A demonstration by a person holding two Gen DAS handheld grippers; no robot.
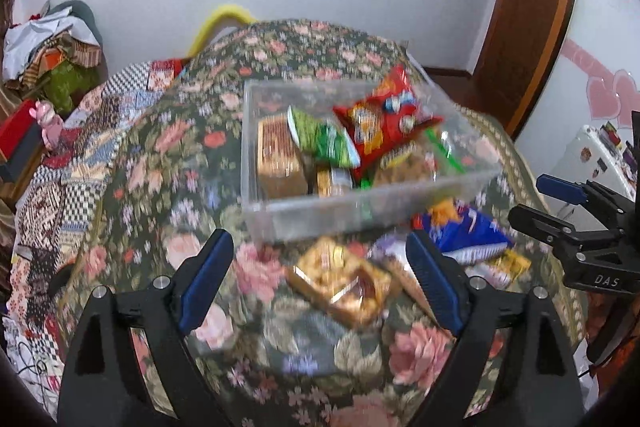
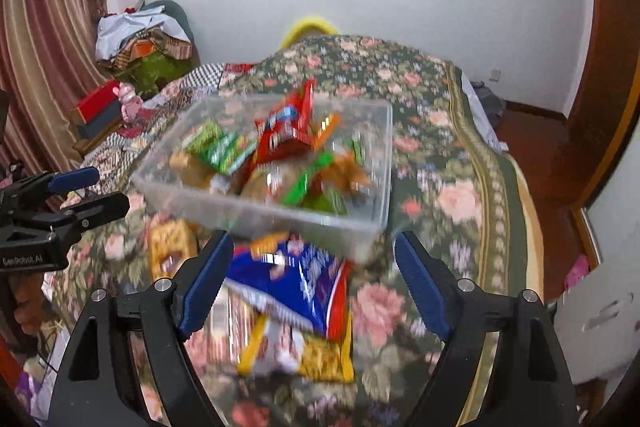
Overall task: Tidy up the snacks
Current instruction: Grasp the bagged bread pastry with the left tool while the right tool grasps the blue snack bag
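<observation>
A clear plastic bin [image 1: 304,219] stands on the floral cloth and holds a red bag [image 1: 380,123], a green bag [image 1: 320,139] and a brown cracker pack [image 1: 276,159]. In front of it lie a gold packet [image 1: 340,279] and a blue bag [image 1: 468,231]. My left gripper [image 1: 320,279] is open and empty above the gold packet. In the right wrist view my right gripper [image 2: 316,283] is open and empty over the blue bag [image 2: 292,283], with a yellow packet [image 2: 320,359] below it and the bin [image 2: 360,227] beyond.
The table wears a flowered cloth [image 1: 168,155]. A patchwork-covered bed [image 1: 80,155] and a clothes pile [image 1: 52,47] lie to the left. A wooden door [image 1: 532,7] and a white fridge [image 1: 596,155] stand to the right. The right gripper shows at the left view's right edge [image 1: 576,223].
</observation>
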